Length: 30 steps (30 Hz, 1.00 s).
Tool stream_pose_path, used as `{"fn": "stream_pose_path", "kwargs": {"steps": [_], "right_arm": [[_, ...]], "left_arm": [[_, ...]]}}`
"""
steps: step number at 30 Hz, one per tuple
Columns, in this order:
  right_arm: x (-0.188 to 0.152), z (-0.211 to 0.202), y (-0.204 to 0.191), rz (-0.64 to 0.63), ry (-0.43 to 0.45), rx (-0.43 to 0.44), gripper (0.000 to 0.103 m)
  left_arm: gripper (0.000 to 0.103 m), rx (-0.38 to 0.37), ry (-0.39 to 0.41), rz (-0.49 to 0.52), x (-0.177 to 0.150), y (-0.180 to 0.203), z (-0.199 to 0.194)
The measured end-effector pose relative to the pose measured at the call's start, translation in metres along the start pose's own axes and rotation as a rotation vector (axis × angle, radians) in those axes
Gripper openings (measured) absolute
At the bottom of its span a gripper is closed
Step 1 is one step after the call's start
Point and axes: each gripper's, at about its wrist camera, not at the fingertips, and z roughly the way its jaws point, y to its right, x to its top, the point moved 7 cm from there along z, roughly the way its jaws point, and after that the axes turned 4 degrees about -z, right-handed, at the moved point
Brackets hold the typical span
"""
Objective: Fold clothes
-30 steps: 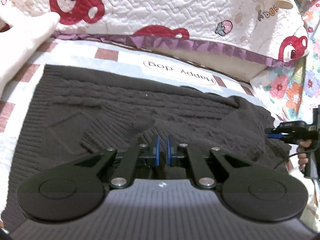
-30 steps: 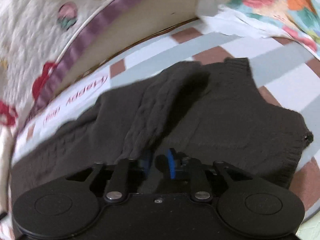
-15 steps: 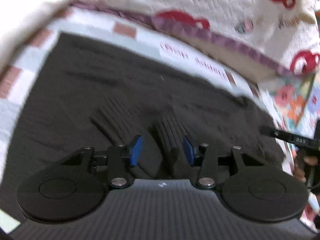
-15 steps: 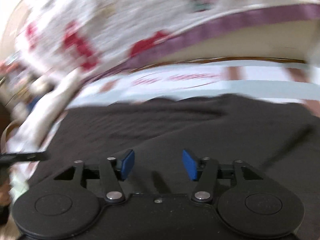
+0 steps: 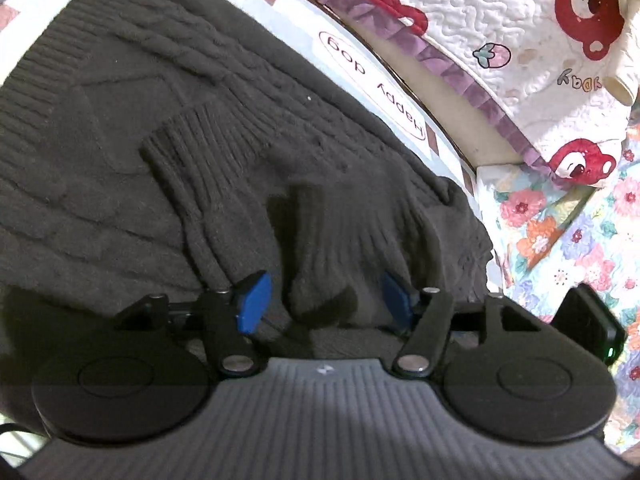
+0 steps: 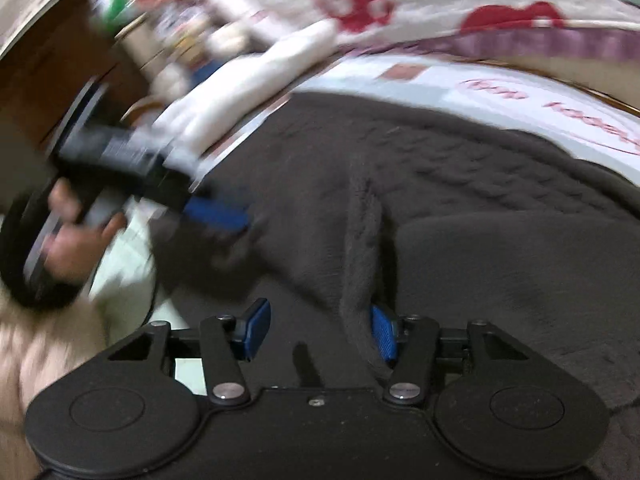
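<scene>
A dark brown cable-knit sweater [image 5: 168,92] lies spread on the bed, with two ribbed sleeve cuffs [image 5: 208,184] folded in over its body. My left gripper [image 5: 322,298] is open just above the cuffs, one cuff lying loose between its blue pads. In the right wrist view the sweater [image 6: 460,216] fills the middle, a raised fold running toward the camera. My right gripper [image 6: 320,332] is open low over that fold. The other gripper [image 6: 160,184], held by a hand [image 6: 76,232], shows blurred at the left of that view.
The sweater rests on a checked sheet with a "Happy dog" label [image 5: 376,88]. A white quilt with red bears [image 5: 520,32] borders the far side, a floral cloth [image 5: 568,232] lies at the right. A pale garment [image 6: 248,80] and wooden furniture [image 6: 48,64] sit at the left.
Both grippers, shut a second ago, have opened and let go of the sleeves. The cuffs now lie on the sweater's body. The right gripper has swung to face left, with motion blur.
</scene>
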Motion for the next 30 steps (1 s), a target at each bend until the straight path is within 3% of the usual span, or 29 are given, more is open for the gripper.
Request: {"fn": "stream_pose_path", "kwargs": {"steps": [6,11,14,16,18,19,20,25,30], "right_arm": [[-0.011,0.010,-0.028,-0.112,-0.060,0.060,0.065],[-0.002,0.018,-0.019,-0.108,0.018,-0.048,0.071],[0.005,0.030,-0.006,-0.110,0.054,-0.207,0.071],[0.008,0.037,-0.001,-0.086,0.070,-0.202,0.071],[0.015,0.034,-0.003,-0.086,0.092,-0.171,0.056],[0.018,0.033,-0.005,-0.087,0.104,-0.156,0.028],[0.021,0.032,-0.007,-0.088,0.115,-0.140,0.023],[0.054,-0.028,-0.005,-0.078,0.340,-0.323,0.021],[0.058,-0.059,-0.035,-0.098,0.407,-0.235,0.023]], "left_arm": [[0.063,-0.071,-0.018,-0.031,0.003,0.006,0.005],[0.063,-0.095,-0.071,-0.019,-0.004,0.011,0.012],[0.063,-0.095,-0.086,0.009,-0.007,0.016,0.016],[0.063,-0.083,-0.088,0.025,-0.007,0.018,0.018],[0.063,-0.068,-0.070,0.031,-0.006,0.017,0.017],[0.063,-0.061,-0.059,0.033,-0.005,0.017,0.016],[0.063,-0.054,-0.049,0.035,-0.004,0.016,0.015],[0.067,-0.087,0.078,0.023,0.013,0.016,-0.008],[0.067,-0.113,0.131,-0.031,0.022,0.009,-0.023]]}}
